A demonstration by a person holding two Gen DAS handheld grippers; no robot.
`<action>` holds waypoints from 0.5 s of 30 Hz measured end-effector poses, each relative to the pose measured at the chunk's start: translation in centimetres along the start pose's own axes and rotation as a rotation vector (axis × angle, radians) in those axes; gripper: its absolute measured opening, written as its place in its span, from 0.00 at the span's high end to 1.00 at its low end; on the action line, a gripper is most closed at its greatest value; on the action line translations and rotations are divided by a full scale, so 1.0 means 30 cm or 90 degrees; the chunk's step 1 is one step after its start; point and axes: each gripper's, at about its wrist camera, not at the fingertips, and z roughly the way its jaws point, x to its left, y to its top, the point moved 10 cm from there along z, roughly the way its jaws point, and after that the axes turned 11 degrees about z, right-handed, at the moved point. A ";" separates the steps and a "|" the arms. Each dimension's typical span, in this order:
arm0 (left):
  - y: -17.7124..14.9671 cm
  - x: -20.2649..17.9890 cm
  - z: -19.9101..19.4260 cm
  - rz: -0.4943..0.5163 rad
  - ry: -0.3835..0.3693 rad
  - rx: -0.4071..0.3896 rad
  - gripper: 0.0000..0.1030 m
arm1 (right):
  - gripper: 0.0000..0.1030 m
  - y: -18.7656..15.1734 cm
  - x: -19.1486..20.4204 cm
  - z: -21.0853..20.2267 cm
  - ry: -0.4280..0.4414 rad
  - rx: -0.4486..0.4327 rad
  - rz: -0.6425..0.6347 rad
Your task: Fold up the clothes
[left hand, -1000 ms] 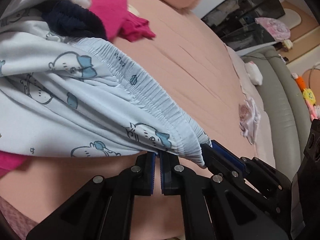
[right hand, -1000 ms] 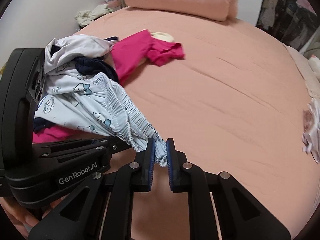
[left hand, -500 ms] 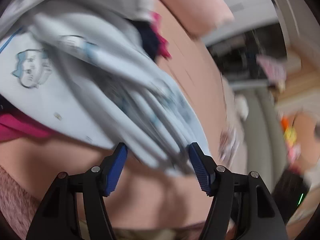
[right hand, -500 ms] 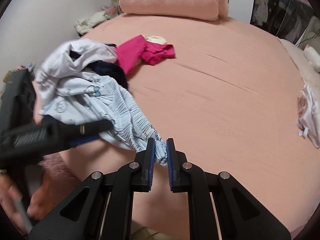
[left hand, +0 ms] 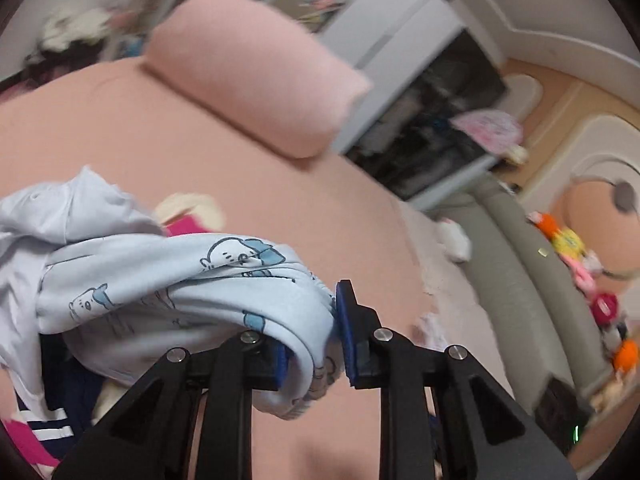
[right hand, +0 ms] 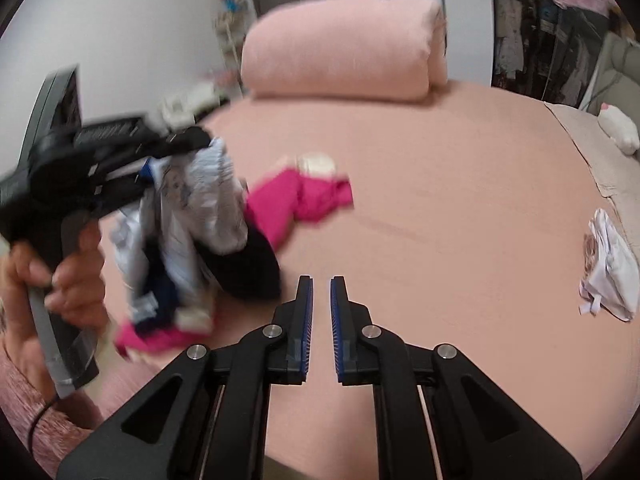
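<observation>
My left gripper (left hand: 312,344) is shut on the bunched waistband of the light blue printed pants (left hand: 168,288) and holds them up above the pink bed (left hand: 120,128). In the right wrist view the left gripper (right hand: 160,160) lifts those pants (right hand: 208,200), with a dark navy garment (right hand: 248,268) hanging with them. My right gripper (right hand: 320,312) is empty over the bed, its jaws a small gap apart. A magenta garment (right hand: 304,200) lies on the bed beyond.
A rolled pink blanket (right hand: 340,48) lies at the head of the bed. A small white garment (right hand: 608,268) lies at the right edge. More magenta and navy clothes (right hand: 160,332) lie at the near left. A grey sofa (left hand: 528,288) with toys stands to the right.
My right gripper let go of the blue pants' waistband and now holds nothing. My left gripper opened, closed on the waistband and raised the pants off the pile.
</observation>
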 end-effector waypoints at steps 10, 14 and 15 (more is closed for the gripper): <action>-0.174 -0.699 0.148 0.118 -0.289 0.073 0.79 | 0.69 0.035 -0.332 -0.248 -0.071 -0.040 0.093; -0.256 -0.697 0.178 0.081 -0.289 0.076 0.79 | 0.63 -0.025 -0.511 -0.334 -0.106 -0.029 0.136; -0.285 -0.682 0.203 0.067 -0.276 0.084 0.79 | 0.61 -0.048 -0.547 -0.343 -0.111 -0.023 0.146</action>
